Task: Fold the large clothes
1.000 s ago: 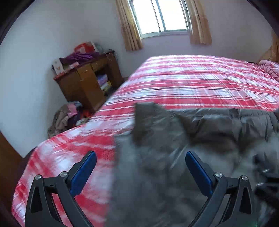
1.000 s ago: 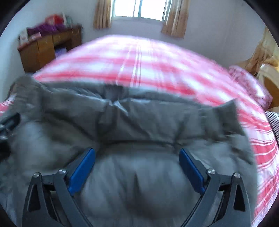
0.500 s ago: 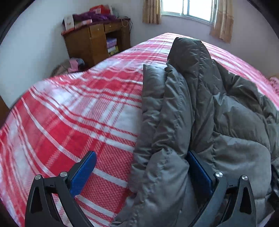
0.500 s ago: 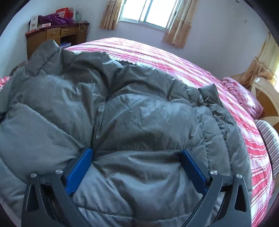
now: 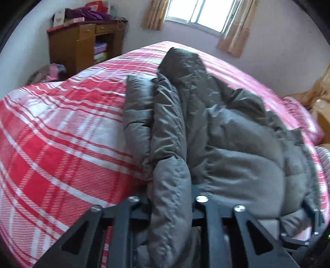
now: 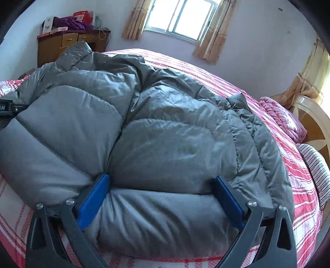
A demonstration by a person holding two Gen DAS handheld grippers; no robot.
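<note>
At the near edge of the bed [image 6: 297, 171] our left gripper [image 5: 170, 208] is clamped on a fold of the grey puffer jacket [image 6: 156, 132] along its left side. Our right gripper [image 6: 159, 193] stands spread wide, its blue pads [image 6: 92, 200] pressed against the near hem. The jacket lies heaped across the red plaid bedspread [image 5: 61, 136], reaching toward the far edge. Beyond stand a wooden cabinet [image 5: 82, 45] and a window [image 6: 177, 18].

left gripper [image 5: 171, 208]: clamped on fabric | right gripper [image 6: 159, 192]: spread wide, low

Bare bedspread [image 5: 61, 144] left of jacket [image 5: 237, 144]
</note>
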